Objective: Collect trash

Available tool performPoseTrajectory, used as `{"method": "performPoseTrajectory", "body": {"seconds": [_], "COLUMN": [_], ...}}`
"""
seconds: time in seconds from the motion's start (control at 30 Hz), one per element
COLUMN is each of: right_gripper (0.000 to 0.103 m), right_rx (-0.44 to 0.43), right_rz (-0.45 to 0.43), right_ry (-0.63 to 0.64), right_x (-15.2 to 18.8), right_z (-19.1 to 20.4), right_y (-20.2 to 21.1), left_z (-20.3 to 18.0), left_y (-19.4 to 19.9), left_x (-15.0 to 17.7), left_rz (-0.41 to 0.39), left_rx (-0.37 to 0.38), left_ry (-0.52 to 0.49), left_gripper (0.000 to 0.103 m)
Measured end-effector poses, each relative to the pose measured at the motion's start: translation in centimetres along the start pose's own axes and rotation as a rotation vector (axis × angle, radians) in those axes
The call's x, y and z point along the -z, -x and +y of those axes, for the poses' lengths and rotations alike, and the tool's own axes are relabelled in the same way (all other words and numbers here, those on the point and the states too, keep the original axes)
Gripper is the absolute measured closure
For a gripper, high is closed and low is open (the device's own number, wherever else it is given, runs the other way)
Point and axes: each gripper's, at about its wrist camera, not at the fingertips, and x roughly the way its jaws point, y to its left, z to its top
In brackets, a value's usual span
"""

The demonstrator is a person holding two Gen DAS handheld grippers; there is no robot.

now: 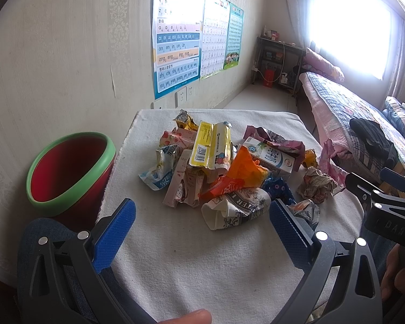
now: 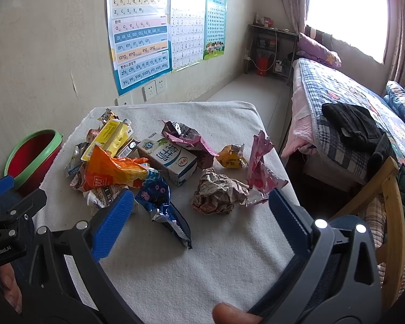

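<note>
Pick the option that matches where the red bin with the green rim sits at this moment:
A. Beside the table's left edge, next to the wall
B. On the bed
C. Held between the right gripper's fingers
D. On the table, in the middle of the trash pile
A: the red bin stands off the white-covered table at its left edge against the wall, empty as far as its inside shows, while the trash pile lies on the tabletop.

- Pale patterned wall [image 2: 54, 54] with three learning posters [image 2: 139, 31] above white sockets [image 2: 154, 88].
- Bright curtained window [image 2: 345, 10] at the far end.
- Bed [image 2: 345, 102] with patchwork quilt beneath it.
- Dark metal shelf [image 2: 272, 51] in the corner.
</note>
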Motion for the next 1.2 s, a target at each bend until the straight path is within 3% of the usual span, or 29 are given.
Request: {"method": "performPoseTrajectory", "body": {"seconds": [0.27,0.7,1.07,1.2], "right_gripper": [0.005,0.004,0.004,0.004], "right_rx": [-0.009,-0.069,-0.078,-0.076], "right_rz": [0.043,0.248,0.328,0.365], "right_ry": [-0.017,-0.099,-0.079,-0.026], "right_x": [0.0,0.1,-1.5,-1.8], "right_z": [-0.4,-2.9,-5.0,-4.5], "right_y": [-0.7,-4.5,-8.5,-10.0], "left_z": [0.2,1.0,0.1,-0.8], "left_y": [-0.2,-3.1,-6.6,-8.0], "left_x": [0.2,0.3,-2.9,-4.0], "left_rz": [0.029,0.223,0.276,0.295], "left_rx": [-0.023,0.009,0.111,0.112], "left_ry": [-0.002,0.043,0.041,0.01], "left_gripper": [0.008,0.008,0.008,0.008]}}
